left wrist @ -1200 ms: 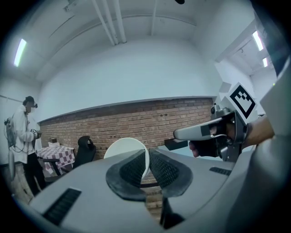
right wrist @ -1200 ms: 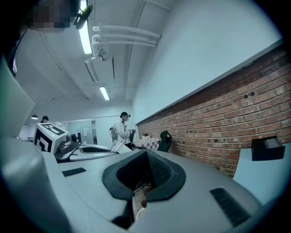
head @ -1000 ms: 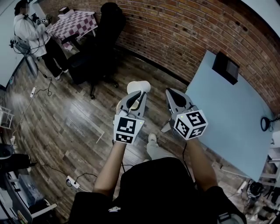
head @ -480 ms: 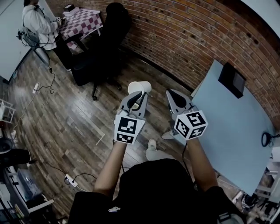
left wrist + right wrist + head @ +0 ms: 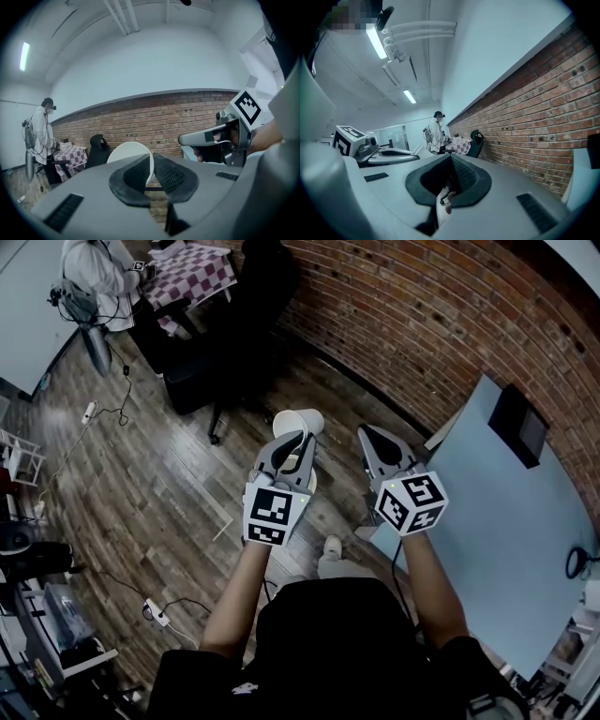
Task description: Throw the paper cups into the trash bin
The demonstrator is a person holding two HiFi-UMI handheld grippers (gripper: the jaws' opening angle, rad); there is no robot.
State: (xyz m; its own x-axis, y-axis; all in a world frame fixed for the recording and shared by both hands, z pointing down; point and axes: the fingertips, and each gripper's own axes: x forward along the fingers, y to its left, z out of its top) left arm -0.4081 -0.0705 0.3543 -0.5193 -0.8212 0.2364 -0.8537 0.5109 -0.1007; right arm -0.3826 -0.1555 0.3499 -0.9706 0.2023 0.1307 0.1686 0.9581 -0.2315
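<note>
Head view has the left gripper [image 5: 300,440] pinching a white paper cup [image 5: 298,420] by its thin wall, carried on its side in the air above the wooden floor [image 5: 150,493], just off the left edge of the desk [image 5: 497,521]. The left gripper view confirms it: both pads clamp one side of the cup near its rim. The right gripper [image 5: 368,433] hangs beside it with jaws pressed together, and I can make out nothing held in them.

No trash bin shows in any view, so where the cup must land is unknown from here. My worry is the grip: a pinch on one paper wall could crumple it or let the cup swing and slip out over the floor.

A black office chair [image 5: 234,352] stands ahead near the brick wall [image 5: 422,324]. A power strip [image 5: 155,613] and cables lie on the floor and could catch a foot. Another person [image 5: 94,263] stands well apart by a checkered table [image 5: 197,273]. A black box [image 5: 523,425] sits at the desk's far edge.
</note>
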